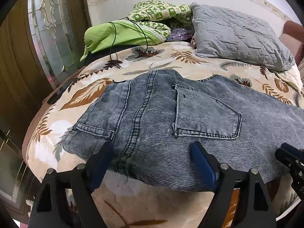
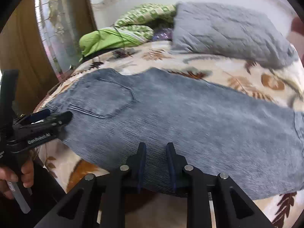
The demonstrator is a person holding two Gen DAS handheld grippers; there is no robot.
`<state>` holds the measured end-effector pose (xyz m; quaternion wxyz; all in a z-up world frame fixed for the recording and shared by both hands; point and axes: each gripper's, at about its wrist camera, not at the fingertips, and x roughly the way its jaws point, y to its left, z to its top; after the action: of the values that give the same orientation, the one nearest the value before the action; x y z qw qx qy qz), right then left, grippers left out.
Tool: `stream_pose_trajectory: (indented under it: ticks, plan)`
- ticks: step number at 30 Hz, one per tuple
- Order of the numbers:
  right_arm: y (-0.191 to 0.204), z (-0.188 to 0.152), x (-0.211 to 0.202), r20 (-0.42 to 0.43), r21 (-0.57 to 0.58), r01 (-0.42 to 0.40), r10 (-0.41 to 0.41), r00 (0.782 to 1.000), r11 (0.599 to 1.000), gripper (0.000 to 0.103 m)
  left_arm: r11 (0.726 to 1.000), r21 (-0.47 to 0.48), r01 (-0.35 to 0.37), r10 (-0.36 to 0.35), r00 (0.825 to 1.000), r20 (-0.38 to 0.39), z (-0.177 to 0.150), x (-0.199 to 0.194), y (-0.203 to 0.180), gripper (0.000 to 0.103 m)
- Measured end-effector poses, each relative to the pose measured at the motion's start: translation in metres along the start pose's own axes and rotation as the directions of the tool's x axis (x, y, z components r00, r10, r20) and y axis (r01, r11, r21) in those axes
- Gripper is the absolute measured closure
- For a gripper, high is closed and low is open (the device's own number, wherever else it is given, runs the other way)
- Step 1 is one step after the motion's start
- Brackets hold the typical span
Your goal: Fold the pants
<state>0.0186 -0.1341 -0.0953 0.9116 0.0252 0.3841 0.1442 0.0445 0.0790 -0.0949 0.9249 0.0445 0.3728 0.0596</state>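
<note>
Grey-blue denim pants (image 1: pixel 155 117) lie flat on the bed, back pockets up, waist toward the left. In the right wrist view the pants (image 2: pixel 180 121) stretch across to the right. My left gripper (image 1: pixel 152 146) is open wide, its blue-padded fingers (image 1: pixel 201 157) resting over the near edge of the seat area. My right gripper (image 2: pixel 155 148) is open with a narrow gap, fingers over the near edge of a leg. The left gripper also shows in the right wrist view (image 2: pixel 47 117), at the pants' waist end, held by a hand.
The bed has a beige leaf-print cover (image 1: pixel 95 95). A grey quilted pillow (image 1: pixel 237 36) and a green bundle of bedding (image 1: pixel 133 30) with a black cable lie at the far side. A wooden and glass door (image 1: pixel 47 38) stands to the left.
</note>
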Motion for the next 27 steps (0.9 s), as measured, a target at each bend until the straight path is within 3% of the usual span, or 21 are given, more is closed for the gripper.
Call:
stream_pose_trajectory:
  ticks: [4, 8, 12, 15, 19, 22, 27]
  plan:
    - [0.023, 0.002, 0.004, 0.017, -0.030, -0.029, 0.029, 0.999, 0.999, 0.078, 1.000, 0.009, 0.011, -0.011, 1.000, 0.001, 0.001, 0.001, 0.002, 0.018]
    - [0.041, 0.000, 0.020, -0.024, -0.072, -0.022, 0.020, 0.999, 0.997, 0.078, 1.000, 0.013, 0.009, -0.009, 1.000, 0.017, 0.003, -0.001, 0.006, 0.018]
    - [0.039, -0.002, 0.026, -0.031, -0.050, -0.019, 0.018, 0.999, 0.999, 0.077, 0.998, 0.028, -0.058, 0.056, 0.995, 0.078, 0.005, -0.009, 0.010, 0.018]
    - [0.038, -0.001, 0.028, -0.033, -0.049, -0.024, 0.023, 0.999, 0.998, 0.077, 0.998, -0.008, -0.063, 0.064, 0.994, 0.086, 0.007, -0.010, 0.021, 0.018]
    - [0.040, -0.004, 0.028, -0.019, -0.072, -0.013, 0.011, 1.000, 0.997, 0.077, 0.996, -0.033, -0.089, 0.090, 0.995, 0.046, 0.007, -0.002, 0.029, 0.018]
    - [0.040, -0.005, 0.028, -0.011, -0.076, -0.014, 0.013, 1.000, 0.997, 0.076, 0.992, -0.021, -0.121, 0.120, 0.992, -0.044, 0.003, 0.017, 0.030, 0.018]
    - [0.034, -0.002, 0.027, -0.032, -0.042, -0.044, 0.043, 0.999, 0.998, 0.075, 0.992, -0.058, -0.108, 0.105, 0.993, -0.049, 0.003, 0.018, 0.040, 0.018]
